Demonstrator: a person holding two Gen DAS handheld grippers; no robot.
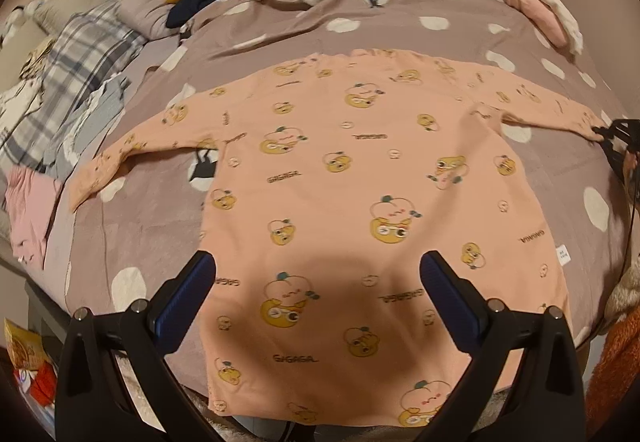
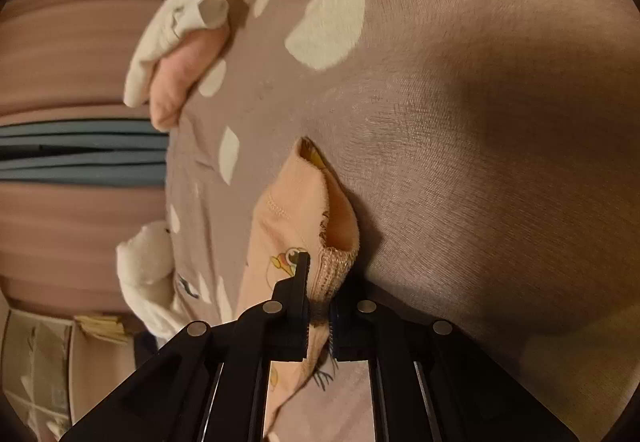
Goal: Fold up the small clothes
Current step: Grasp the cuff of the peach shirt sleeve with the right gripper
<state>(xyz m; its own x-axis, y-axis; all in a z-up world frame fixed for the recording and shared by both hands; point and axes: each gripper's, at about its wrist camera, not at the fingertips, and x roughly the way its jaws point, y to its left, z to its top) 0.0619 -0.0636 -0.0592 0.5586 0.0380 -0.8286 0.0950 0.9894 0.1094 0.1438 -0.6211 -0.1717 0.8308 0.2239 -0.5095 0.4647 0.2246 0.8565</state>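
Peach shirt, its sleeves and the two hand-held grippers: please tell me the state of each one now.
Peach shirt: spread flat on the bed, not yet folded.
Right sleeve cuff: pinched and lifted a little.
Left sleeve: lying stretched out, free.
Left hand-held gripper: open above the hem, holding nothing.
Right hand-held gripper: shut on the cuff.

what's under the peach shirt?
The peach shirt lies flat on the mauve spotted bedsheet, which shows all round it. Whatever sits directly beneath is covered.
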